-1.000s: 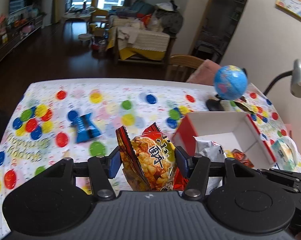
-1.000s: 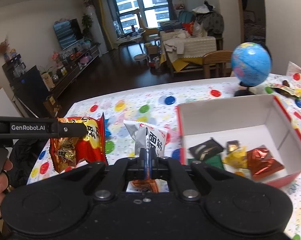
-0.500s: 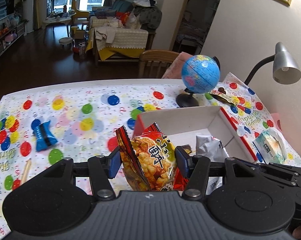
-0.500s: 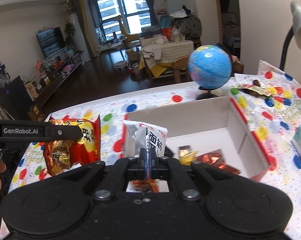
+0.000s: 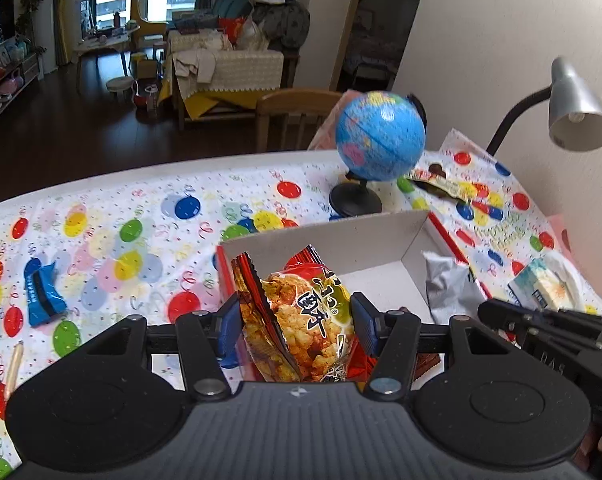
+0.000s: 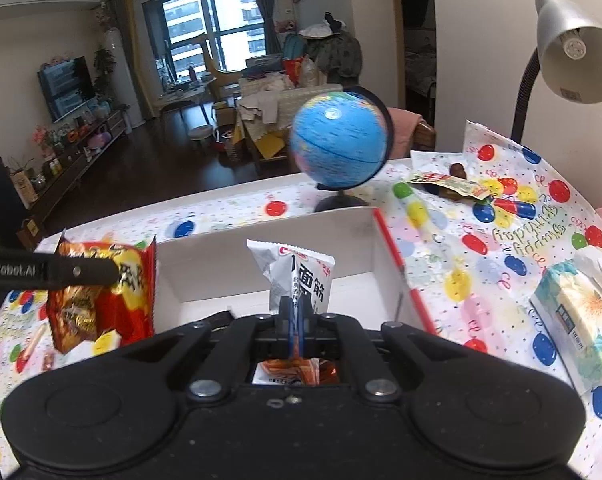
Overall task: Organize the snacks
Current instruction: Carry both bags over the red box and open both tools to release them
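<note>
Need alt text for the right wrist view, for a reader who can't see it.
The right gripper is shut on a white snack packet above an open white box on a balloon-print tablecloth. Left: a red snack bag; beyond: a globe.

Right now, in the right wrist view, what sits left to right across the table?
Red snack bag in the left hand-held gripper → white snack packet in the right hand-held gripper → box's red edge → tissue pack.
</note>
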The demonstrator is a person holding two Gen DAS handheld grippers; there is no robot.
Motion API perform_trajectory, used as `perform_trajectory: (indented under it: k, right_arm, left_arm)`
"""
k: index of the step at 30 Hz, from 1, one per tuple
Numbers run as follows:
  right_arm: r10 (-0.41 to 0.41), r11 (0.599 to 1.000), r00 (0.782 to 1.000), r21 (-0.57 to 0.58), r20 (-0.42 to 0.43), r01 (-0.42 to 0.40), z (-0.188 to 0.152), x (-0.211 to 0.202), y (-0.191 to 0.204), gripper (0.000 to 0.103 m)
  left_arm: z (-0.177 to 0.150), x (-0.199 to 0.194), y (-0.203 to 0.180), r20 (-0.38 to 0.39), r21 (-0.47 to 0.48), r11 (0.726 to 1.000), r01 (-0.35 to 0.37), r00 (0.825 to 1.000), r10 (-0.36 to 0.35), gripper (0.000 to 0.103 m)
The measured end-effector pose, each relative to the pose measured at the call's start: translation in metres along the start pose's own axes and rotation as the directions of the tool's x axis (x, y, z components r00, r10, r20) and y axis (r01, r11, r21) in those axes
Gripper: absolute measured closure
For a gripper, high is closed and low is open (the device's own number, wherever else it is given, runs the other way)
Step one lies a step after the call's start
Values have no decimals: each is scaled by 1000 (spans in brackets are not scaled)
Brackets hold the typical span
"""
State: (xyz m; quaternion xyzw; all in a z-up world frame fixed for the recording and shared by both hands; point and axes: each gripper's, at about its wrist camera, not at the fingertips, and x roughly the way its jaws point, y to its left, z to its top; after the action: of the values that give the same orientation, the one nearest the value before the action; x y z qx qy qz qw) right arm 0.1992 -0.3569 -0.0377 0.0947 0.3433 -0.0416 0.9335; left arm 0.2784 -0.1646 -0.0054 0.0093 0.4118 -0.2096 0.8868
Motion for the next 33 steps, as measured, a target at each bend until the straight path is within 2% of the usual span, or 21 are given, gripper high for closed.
perform_trajectory:
  k: [12, 21, 24, 28, 31, 33]
  right_arm:
    - [1, 1000, 998, -9, -65, -2, -5, 39, -19, 103]
    - [16, 1000, 995, -6, -100, -17, -14, 49, -26, 102]
    - [26, 1000, 994, -11, -104, -27, -14, 49, -25, 99]
    - [28, 999, 994, -17, -107, -30, -14, 48, -25, 90]
    - [45, 999, 993, -14, -107, -47, -15, 45, -25, 89]
    - [52, 998, 993, -19, -107, -55, -16, 42, -23, 86]
  left_arm:
    - [-5, 55, -17, -89, 48, 998, -39, 995, 43, 47]
    - [-16, 83, -29, -149, 89, 996, -24, 988, 37, 47]
    - [-21, 92, -35, -174, 116, 993, -32, 983, 52, 46]
    - [-26, 98, -36, -198, 124, 992, -29, 979, 53, 46]
    - [-27, 98, -35, -215, 111, 994, -23, 976, 47, 45]
    - [-27, 95, -34, -210, 110, 994, -27, 977, 50, 39]
